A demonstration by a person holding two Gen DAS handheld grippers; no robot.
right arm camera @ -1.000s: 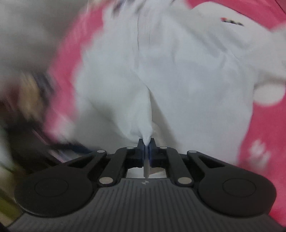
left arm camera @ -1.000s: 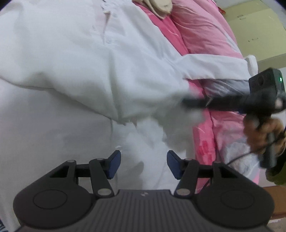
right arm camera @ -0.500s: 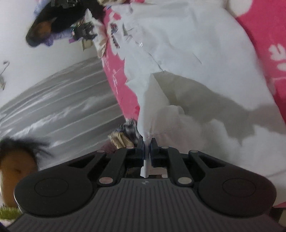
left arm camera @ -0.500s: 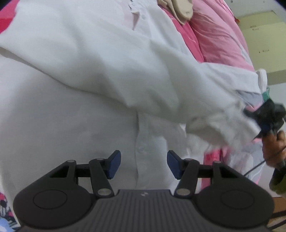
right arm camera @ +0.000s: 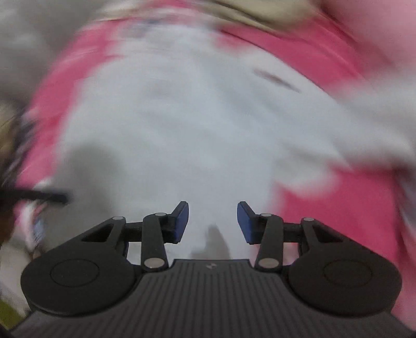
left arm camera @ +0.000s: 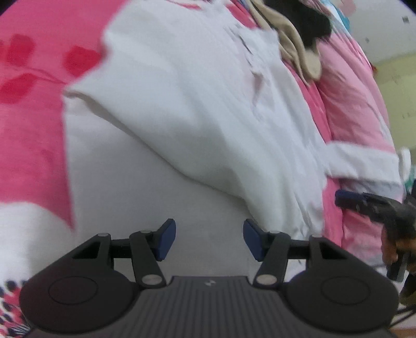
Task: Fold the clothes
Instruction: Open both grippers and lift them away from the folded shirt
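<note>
While both hand-held grippers (left arm camera: 209, 240) (right arm camera: 212, 222) gape empty, the right opening, the rumpled white cotton shirt (left arm camera: 195, 109) seems barely half-folded.

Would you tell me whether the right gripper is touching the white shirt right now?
Apart. The right wrist view shows the right gripper opening, pads clear of the white shirt lying behind them.

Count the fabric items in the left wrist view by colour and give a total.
White: 1, the white shirt, spread out with a sleeve reaching right.
Pink: 2, the pink bedspread with red flowers and the lighter pink quilt.
Beige: 1, a beige garment at the top.
Black: 1, a dark item beside it, too blurred to name.
Total: 5
</note>
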